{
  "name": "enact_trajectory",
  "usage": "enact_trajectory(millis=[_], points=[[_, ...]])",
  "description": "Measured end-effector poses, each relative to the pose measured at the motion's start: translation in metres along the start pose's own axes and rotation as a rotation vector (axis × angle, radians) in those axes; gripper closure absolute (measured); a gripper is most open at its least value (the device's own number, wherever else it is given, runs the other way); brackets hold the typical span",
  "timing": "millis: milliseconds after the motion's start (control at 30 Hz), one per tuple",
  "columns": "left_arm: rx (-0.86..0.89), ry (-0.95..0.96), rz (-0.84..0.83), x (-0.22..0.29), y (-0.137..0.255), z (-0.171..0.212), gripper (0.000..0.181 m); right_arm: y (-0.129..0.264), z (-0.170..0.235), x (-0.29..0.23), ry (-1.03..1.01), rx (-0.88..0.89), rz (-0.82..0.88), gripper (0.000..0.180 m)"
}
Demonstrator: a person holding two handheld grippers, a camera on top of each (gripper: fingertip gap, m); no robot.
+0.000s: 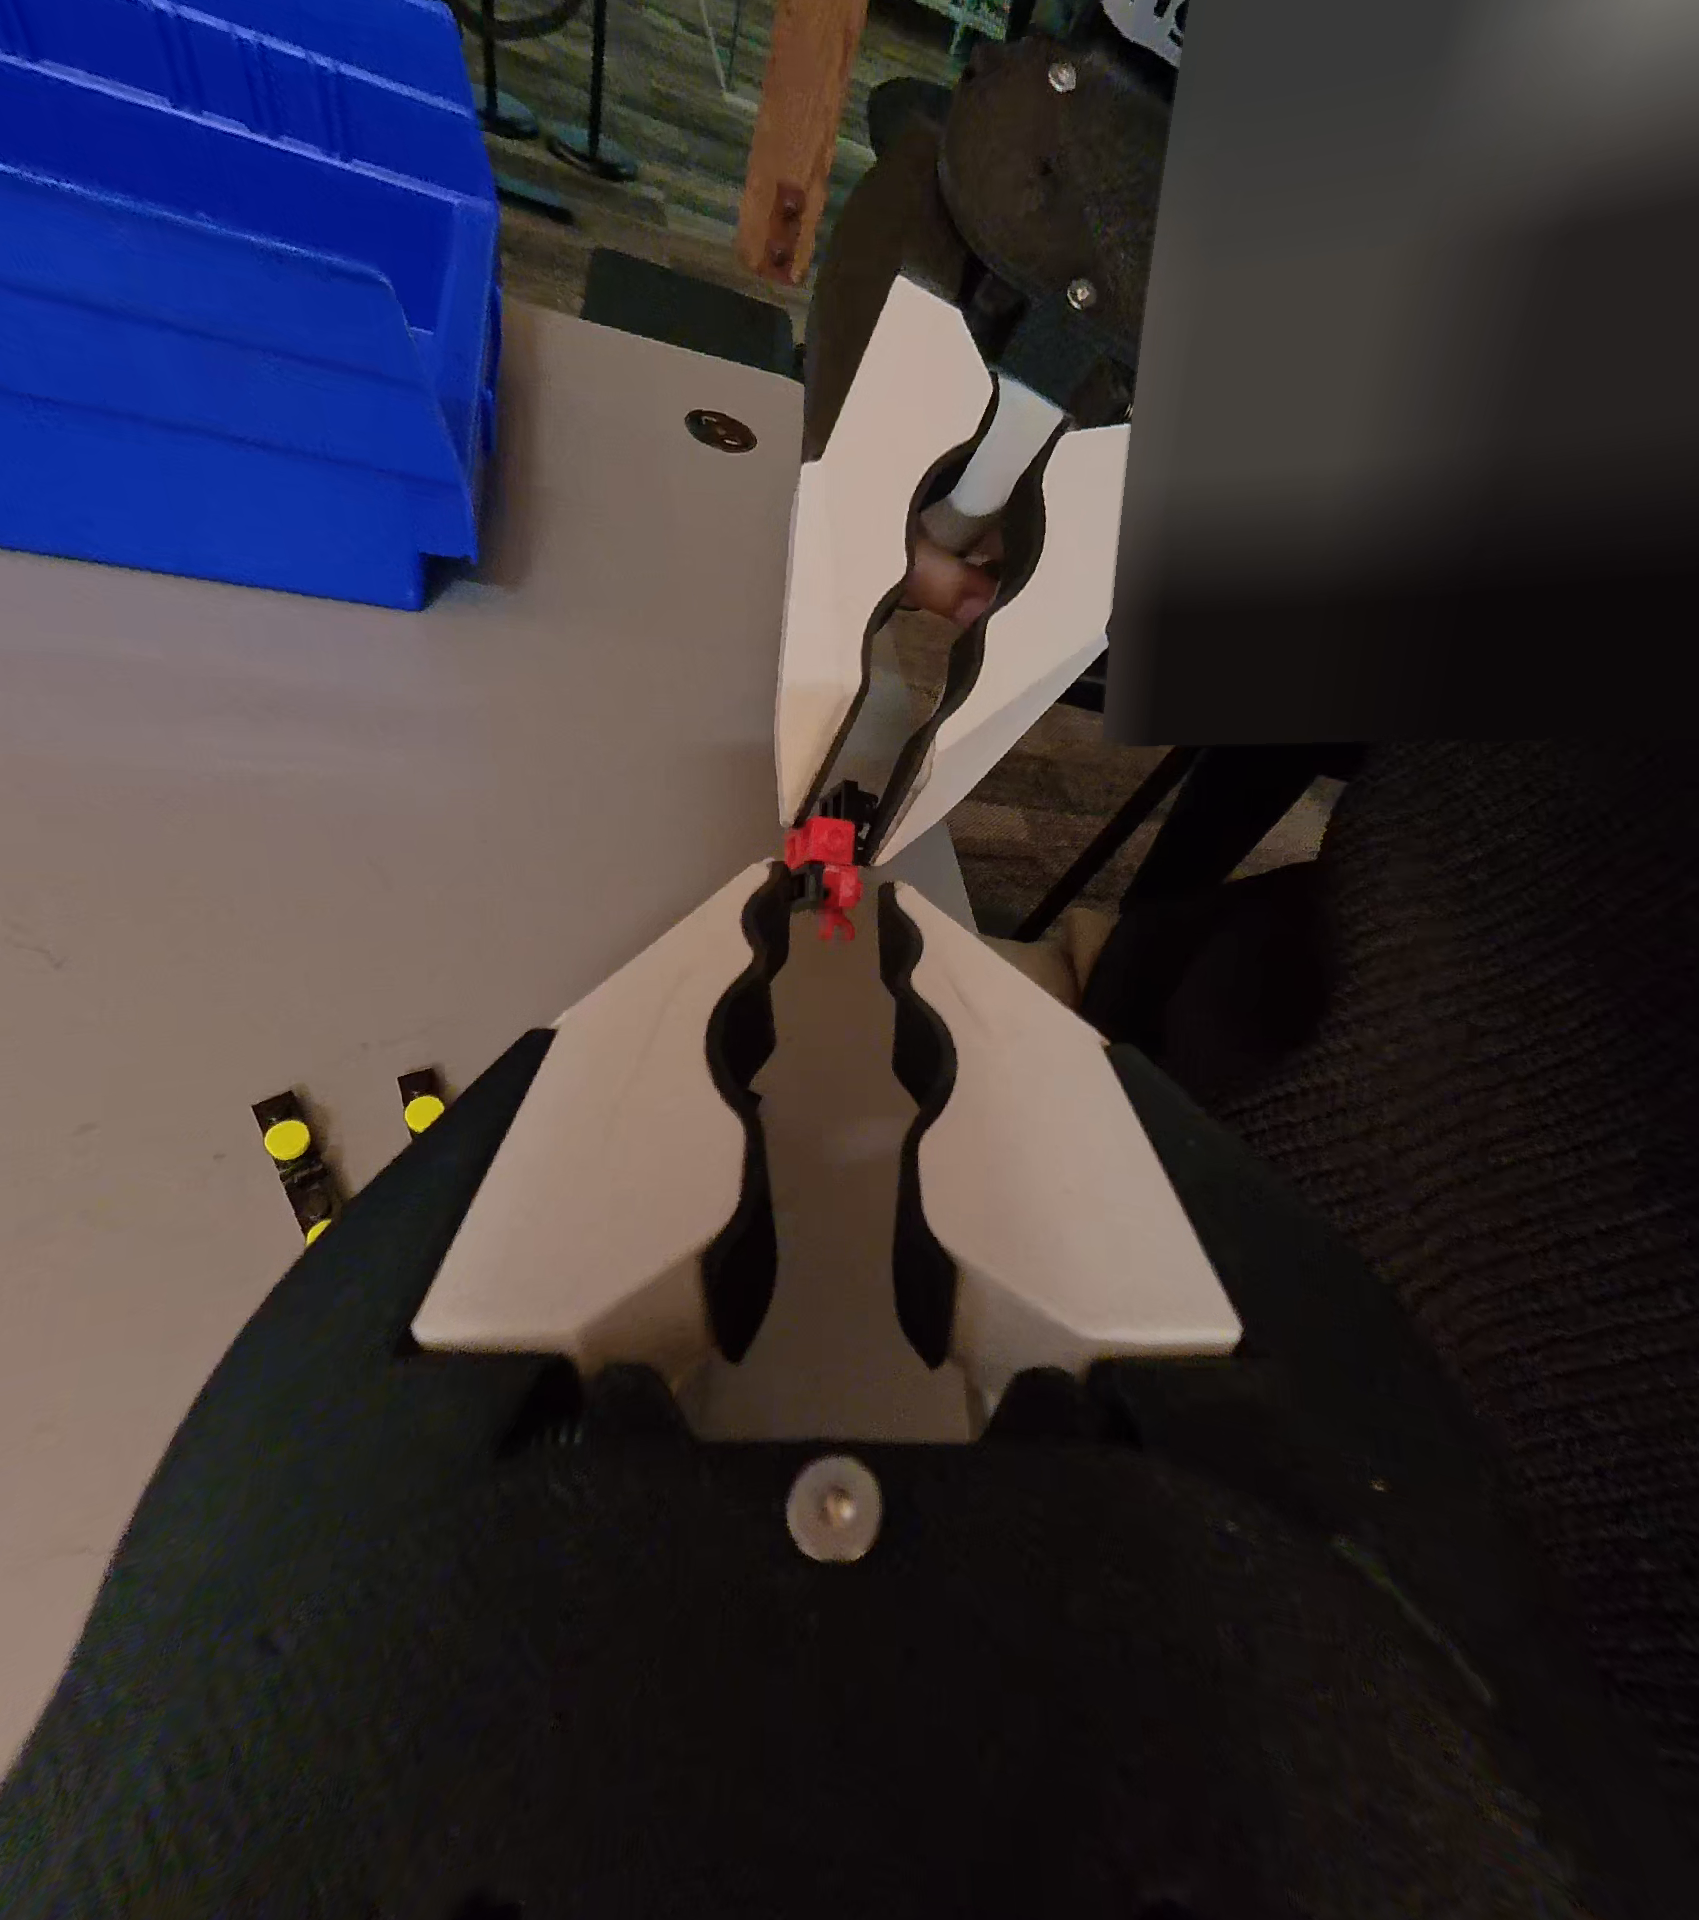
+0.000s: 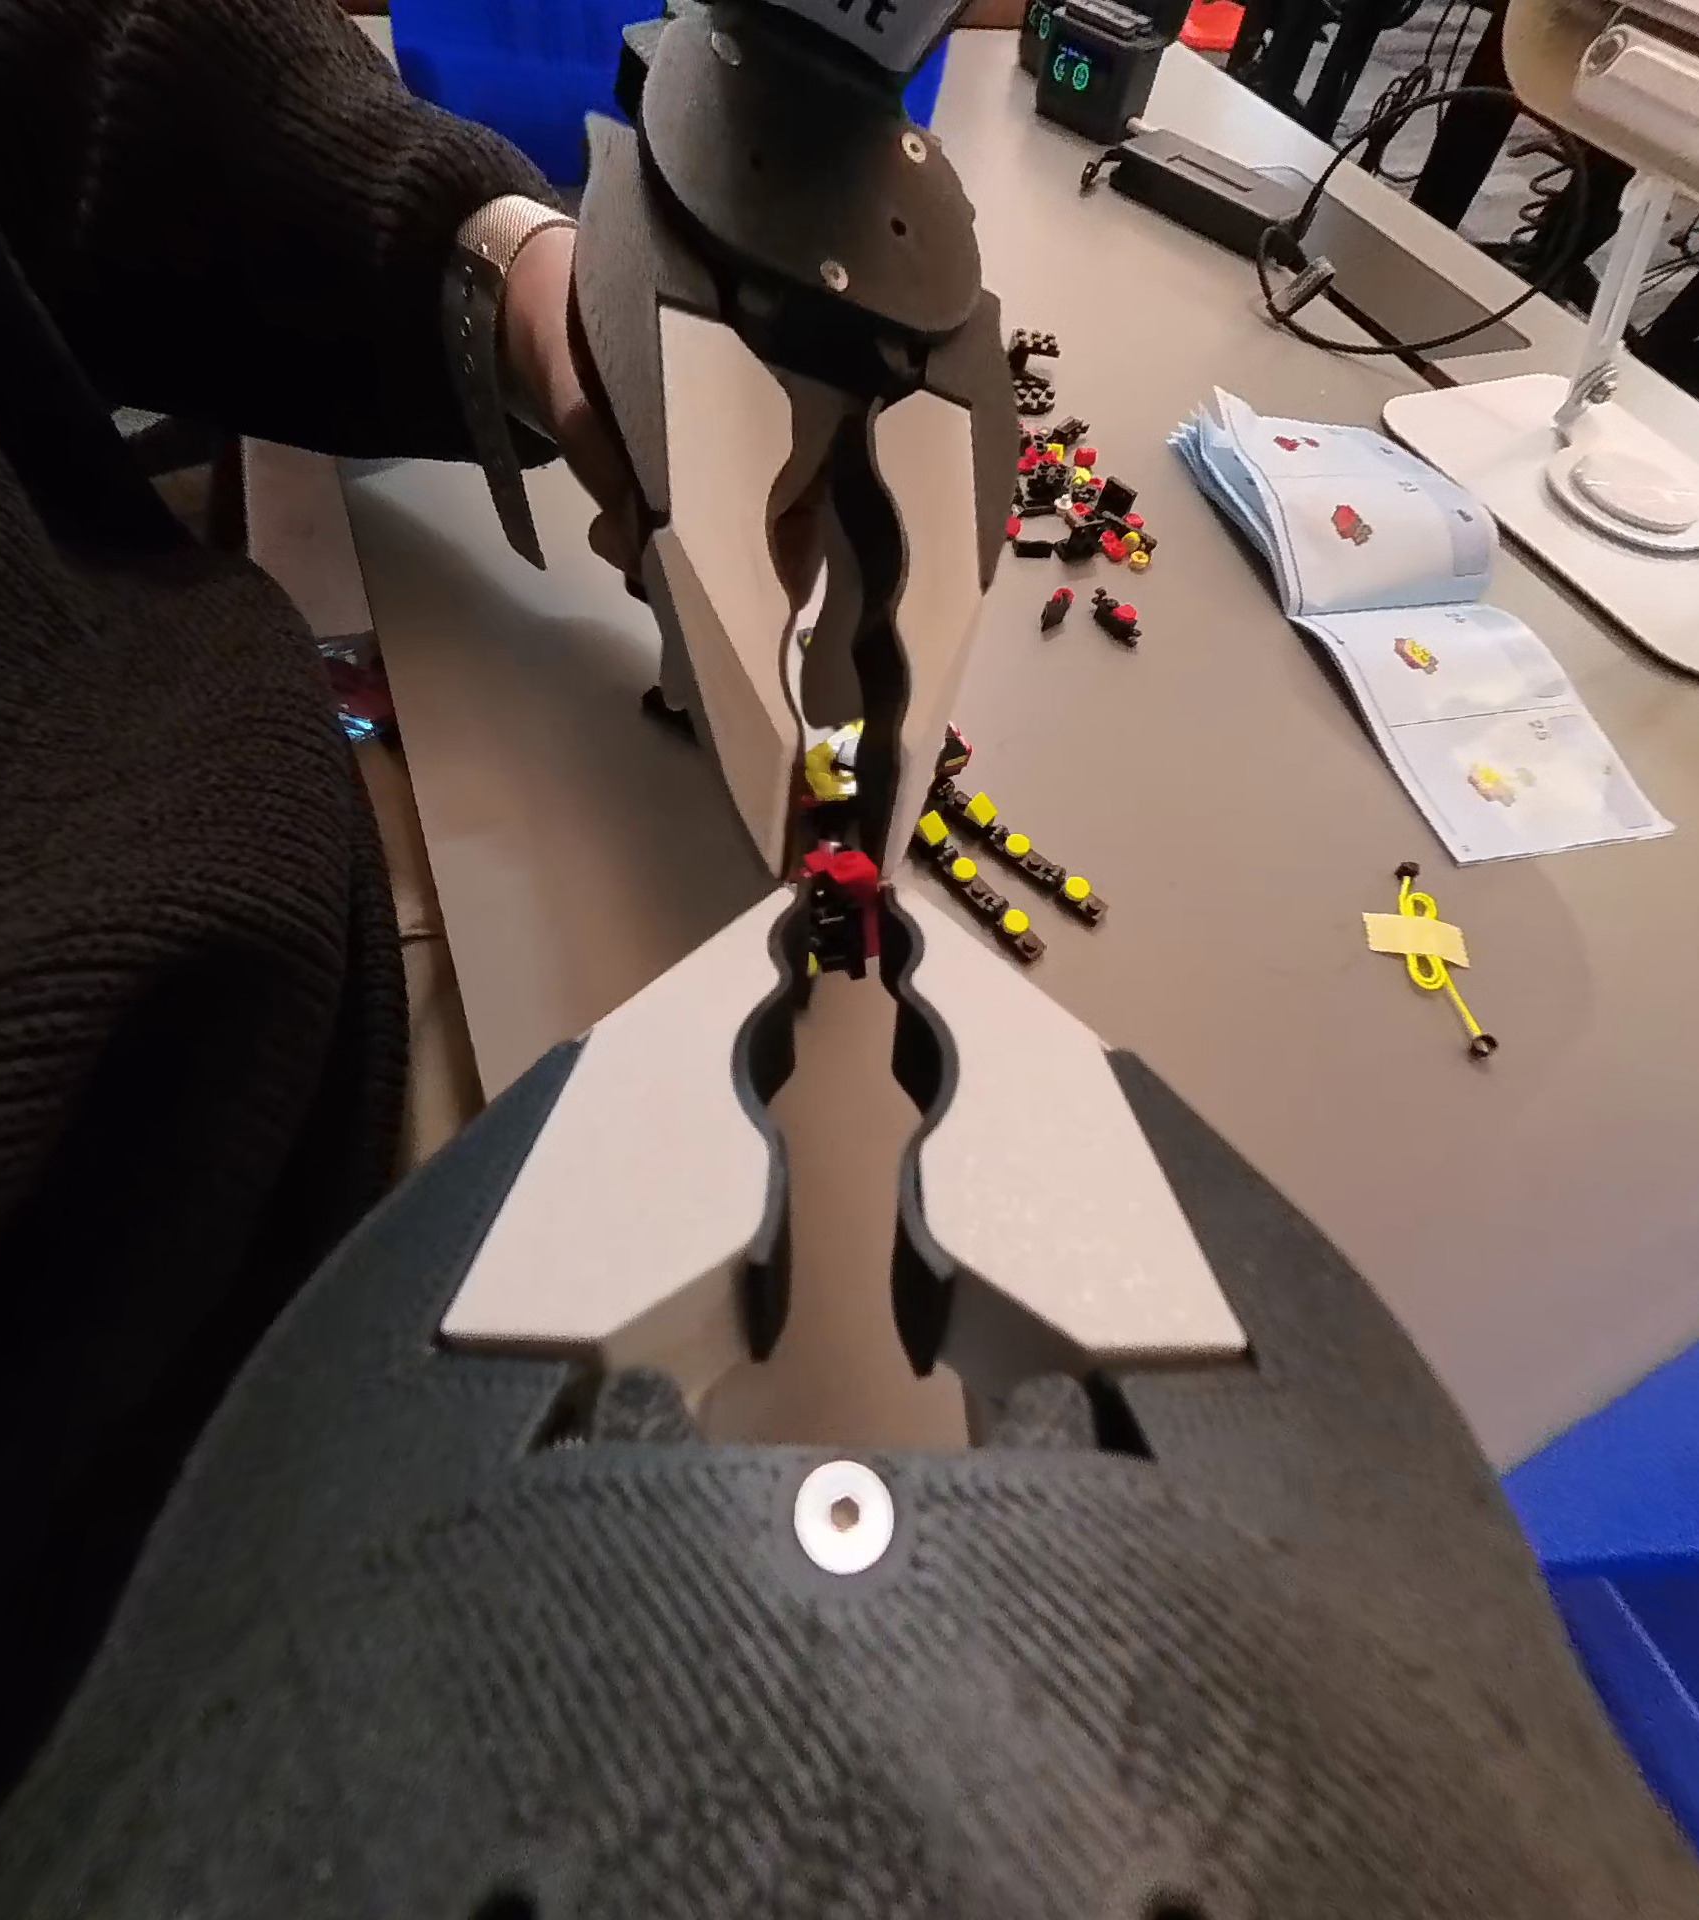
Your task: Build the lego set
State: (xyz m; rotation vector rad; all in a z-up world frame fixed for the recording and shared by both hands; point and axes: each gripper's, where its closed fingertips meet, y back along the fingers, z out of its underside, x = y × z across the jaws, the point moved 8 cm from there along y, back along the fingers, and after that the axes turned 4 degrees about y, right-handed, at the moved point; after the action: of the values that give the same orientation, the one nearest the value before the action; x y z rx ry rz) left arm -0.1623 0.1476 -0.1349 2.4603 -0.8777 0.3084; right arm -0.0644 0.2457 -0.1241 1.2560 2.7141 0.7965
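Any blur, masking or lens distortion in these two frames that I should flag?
Left wrist view: a dark masking patch covers the upper right; blue bins bow from wide-angle distortion. Right wrist view: the red-and-black lego piece between the claws is soft, and the instruction booklet looks slightly blurred.

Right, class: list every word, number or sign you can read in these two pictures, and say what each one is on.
Instruction booklet: small numbers beside the drawings, too small to read.
Two black devices: green glowing signs on their screens, blurred.
White label on the left gripper: cut off at the picture's edge, not quoted.
Red and black lego piece: no writing visible.
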Motion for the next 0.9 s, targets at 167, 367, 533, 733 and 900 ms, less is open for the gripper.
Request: enact_trajectory(millis=[167,367,533,733,900], points=[[-0.006,-0.024,-0.022,0.0,-0.001,0.0,0.172,0.0,0.0,0.001,-0.015,0.004,0.003,0.169],[0.114,0.003,-0.067,-0.008,0.008,-0.008,0.172,0.006,-0.003,0.01,-0.071,0.094,0.073,0.146],[0.405,0.2,0.043,-0.013,0.023,-0.021,0.172,0.015,-0.004,0.025,-0.331,0.278,0.027,0.132],[0.63,0.429,0.251,-0.01,0.023,-0.028,0.173,0.023,-0.011,0.036,-0.651,0.622,-0.069,0.144],[0.635,0.439,0.265,-0.005,0.018,-0.03,0.173,0.018,-0.014,0.033,-0.723,0.689,-0.132,0.151]])
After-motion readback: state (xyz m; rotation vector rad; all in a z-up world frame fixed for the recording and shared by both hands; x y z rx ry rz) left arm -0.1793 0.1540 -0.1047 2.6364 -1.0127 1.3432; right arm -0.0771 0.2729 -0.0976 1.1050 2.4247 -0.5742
